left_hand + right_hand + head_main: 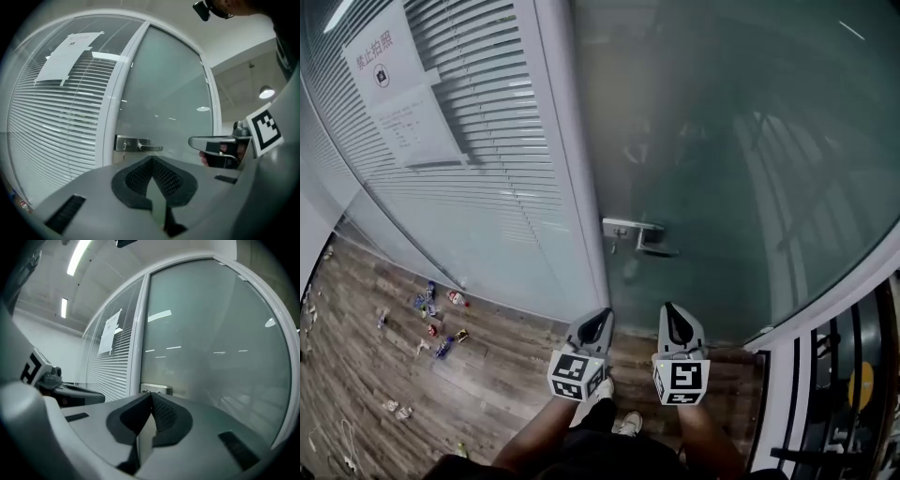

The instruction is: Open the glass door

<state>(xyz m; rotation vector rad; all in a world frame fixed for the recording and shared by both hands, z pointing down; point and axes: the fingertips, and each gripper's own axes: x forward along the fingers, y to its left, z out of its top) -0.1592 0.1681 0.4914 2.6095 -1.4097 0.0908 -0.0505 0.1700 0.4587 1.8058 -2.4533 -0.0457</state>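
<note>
One frosted glass door, pale green and smooth, stands closed straight ahead of the person, its milky pane catching streaks of ceiling light. A brushed-metal lever handle on a rectangular plate sits at the door's left edge, beside a rounded white frame post; what looks like a small key hangs at the plate.

Near the door, and clear of it, both tools are held side by side at about handle level. The left gripper has its dark, ribbed pads pressed together at the tips with nothing between them. The right gripper is likewise fully closed and empty, just to the right of the handle's line. Each grey plastic body carries a cube printed with black-and-white square markers.

Left of the post, a glass wall panel is lined with horizontal white slatted blinds, and a printed paper notice is stuck high on it.

Below, the floor is wood-grain plank in brown and grey. Small colourful bits of litter lie scattered along the foot of the blinds panel, too small to identify. The person's pale shoes show between the forearms, and a dark barred railing runs down the far right.
</note>
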